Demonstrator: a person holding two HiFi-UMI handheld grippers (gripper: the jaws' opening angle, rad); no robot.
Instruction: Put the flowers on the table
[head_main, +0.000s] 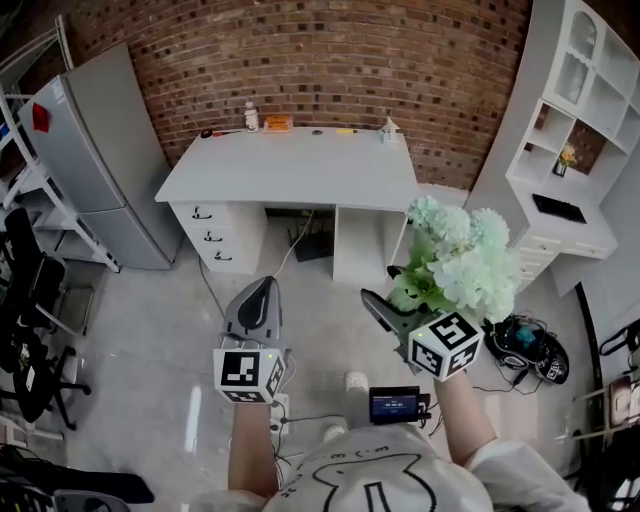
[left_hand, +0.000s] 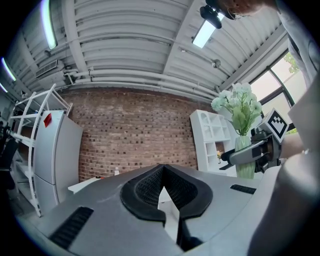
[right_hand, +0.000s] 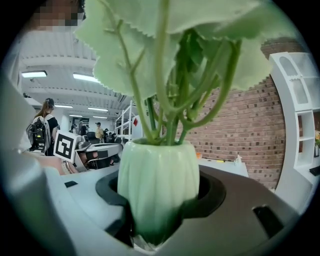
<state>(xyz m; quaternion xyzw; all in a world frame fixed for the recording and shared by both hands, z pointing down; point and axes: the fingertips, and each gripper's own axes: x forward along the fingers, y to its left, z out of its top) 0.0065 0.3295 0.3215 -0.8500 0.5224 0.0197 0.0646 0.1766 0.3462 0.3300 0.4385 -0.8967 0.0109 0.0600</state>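
Head view: bright, even indoor light; dark shadow in kneehole under desk (head_main: 290, 165); pale flowers (head_main: 460, 255) nearly washed out; fisheye bends straight lines at edges.
Left gripper view: ceiling strip light (left_hand: 204, 34) glares white; window (left_hand: 282, 80) overexposed; black round vignette in corners.
Right gripper view: vase (right_hand: 157, 190) close to lens, soft; leaves (right_hand: 125, 45) blurred; far hall sharper, lit by ceiling lamps.

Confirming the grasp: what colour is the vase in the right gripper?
Pale green, ribbed vase; clearest in the right gripper view.
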